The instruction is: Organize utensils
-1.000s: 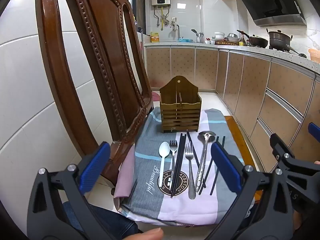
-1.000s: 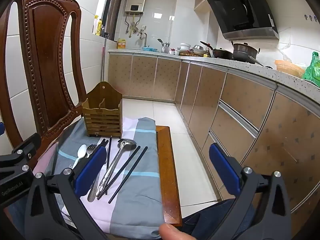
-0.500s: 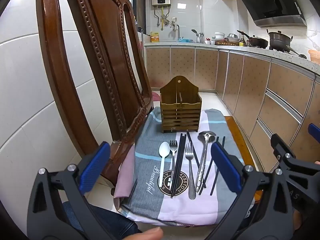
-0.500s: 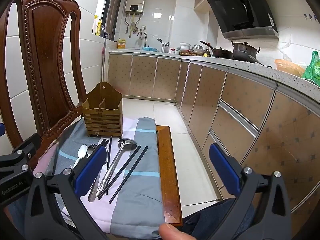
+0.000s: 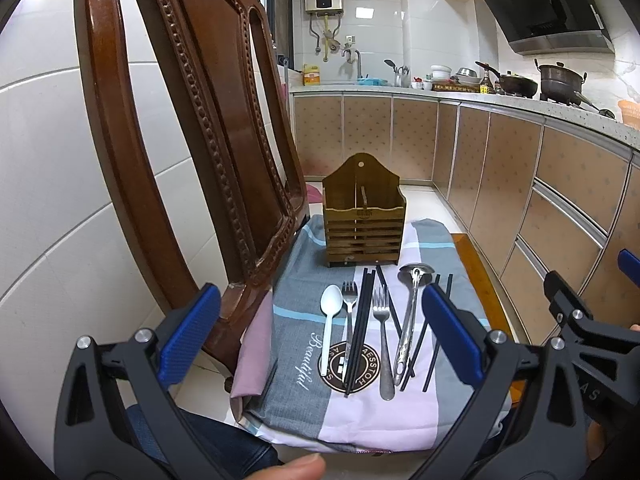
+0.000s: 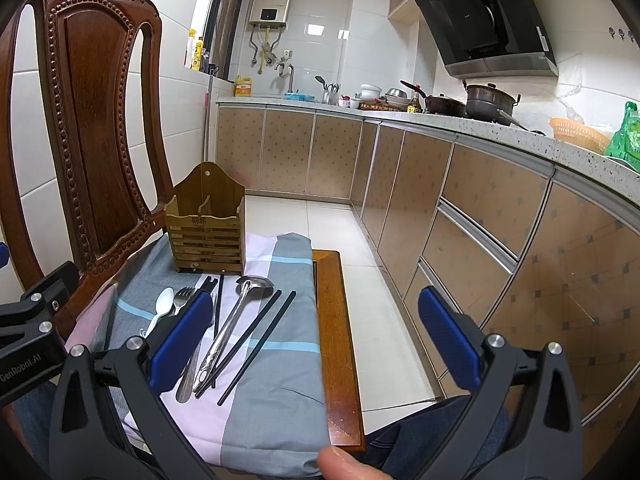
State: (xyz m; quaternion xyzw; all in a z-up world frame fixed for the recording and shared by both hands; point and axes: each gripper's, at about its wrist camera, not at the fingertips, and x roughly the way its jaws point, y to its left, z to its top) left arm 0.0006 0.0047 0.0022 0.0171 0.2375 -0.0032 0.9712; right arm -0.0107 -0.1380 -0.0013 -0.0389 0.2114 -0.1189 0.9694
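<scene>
A wooden slatted utensil holder [image 5: 363, 224] stands at the far end of a cloth-covered chair seat; it also shows in the right wrist view [image 6: 206, 230]. In front of it lie a white spoon [image 5: 331, 312], two forks [image 5: 381, 336], a steel ladle [image 5: 412, 312] and several black chopsticks [image 5: 360, 336]. In the right wrist view the ladle [image 6: 234, 316] and chopsticks [image 6: 260, 340] lie just beyond the left finger. My left gripper [image 5: 320, 336] is open and empty, held above the near edge of the seat. My right gripper [image 6: 316, 340] is open and empty, over the seat's right edge.
A carved wooden chair back [image 5: 192, 120] rises close on the left. The striped cloth [image 5: 304, 360] covers the seat, whose wooden rim [image 6: 338, 340] shows on the right. Kitchen cabinets [image 6: 480, 220] run along the right. A tiled wall [image 5: 40, 200] is on the left.
</scene>
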